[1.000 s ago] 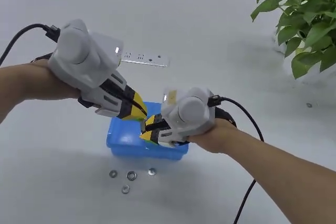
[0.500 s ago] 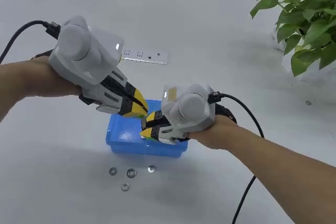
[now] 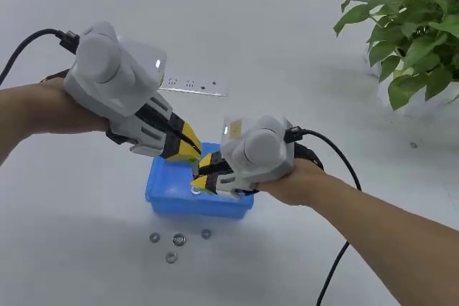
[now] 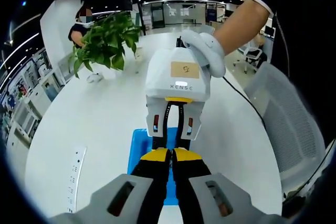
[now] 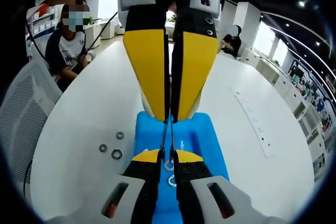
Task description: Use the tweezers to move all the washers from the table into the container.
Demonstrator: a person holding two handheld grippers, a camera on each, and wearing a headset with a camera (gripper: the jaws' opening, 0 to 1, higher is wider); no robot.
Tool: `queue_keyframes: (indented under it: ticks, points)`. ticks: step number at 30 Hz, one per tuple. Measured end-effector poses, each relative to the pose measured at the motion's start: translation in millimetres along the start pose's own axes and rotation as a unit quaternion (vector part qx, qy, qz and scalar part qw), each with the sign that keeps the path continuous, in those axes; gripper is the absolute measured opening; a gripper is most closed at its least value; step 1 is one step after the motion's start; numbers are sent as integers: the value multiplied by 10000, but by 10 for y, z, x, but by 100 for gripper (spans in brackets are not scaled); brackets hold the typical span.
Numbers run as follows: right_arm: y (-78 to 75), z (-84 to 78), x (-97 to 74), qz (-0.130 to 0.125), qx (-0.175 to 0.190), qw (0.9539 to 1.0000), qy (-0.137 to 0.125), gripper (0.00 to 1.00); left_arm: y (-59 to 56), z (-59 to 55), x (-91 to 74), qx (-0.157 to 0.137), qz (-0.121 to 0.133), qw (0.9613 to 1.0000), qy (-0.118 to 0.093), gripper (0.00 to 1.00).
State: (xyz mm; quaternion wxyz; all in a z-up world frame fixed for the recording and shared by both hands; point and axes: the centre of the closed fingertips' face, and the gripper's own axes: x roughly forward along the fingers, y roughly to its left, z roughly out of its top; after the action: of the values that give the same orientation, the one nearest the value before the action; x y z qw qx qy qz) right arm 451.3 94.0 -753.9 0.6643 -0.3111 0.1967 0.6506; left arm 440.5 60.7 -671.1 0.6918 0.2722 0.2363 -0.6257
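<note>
Step in hand, judged from the tool position: delivery of a washer into the container.

The left gripper [image 3: 188, 150] entered from the left, tilted down toward the centre. In the right gripper view its jaws stood together, clamped on the rear end of the tweezers [image 5: 167, 135]. 4 washers [image 3: 178, 239] lay loose on the table [image 3: 79, 256], just in front of the container [image 3: 168, 195] and apart from it. The blue container sat at the centre, below both sets of jaws. The tweezers ran from the left gripper down over the container's interior. 2 more washers [image 5: 171, 181] showed inside the container at the tweezer tips. Whether the upper one was gripped or already lying on the floor could not be determined. The right gripper [image 3: 201, 181] came in from the right, its jaws nearly together and pressing on the 2 tweezer arms.

Next move, as a judgement: ease the right jaws so the tweezer arms spring apart, then lift the tips clear of the container wall. After that, carry the tips to the nearest loose washer. A flat washer calls for a low tip angle, or it may skid.
</note>
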Motion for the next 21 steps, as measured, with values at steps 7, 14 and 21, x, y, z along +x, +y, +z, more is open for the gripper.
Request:
queue_keyframes:
  ticks: [7,14,21]
  points:
    - [55,65,-102,-78,-60,10000,7,11,-79,97,-49,92,30,10000,1,6]
    - [137,158,-185,-143,-140,9998,-4,11,-183,179,-127,162,75,9998,6,6]
    - [275,211,-216,-149,-165,9998,-13,11,-332,204,-174,194,79,9998,39,6]
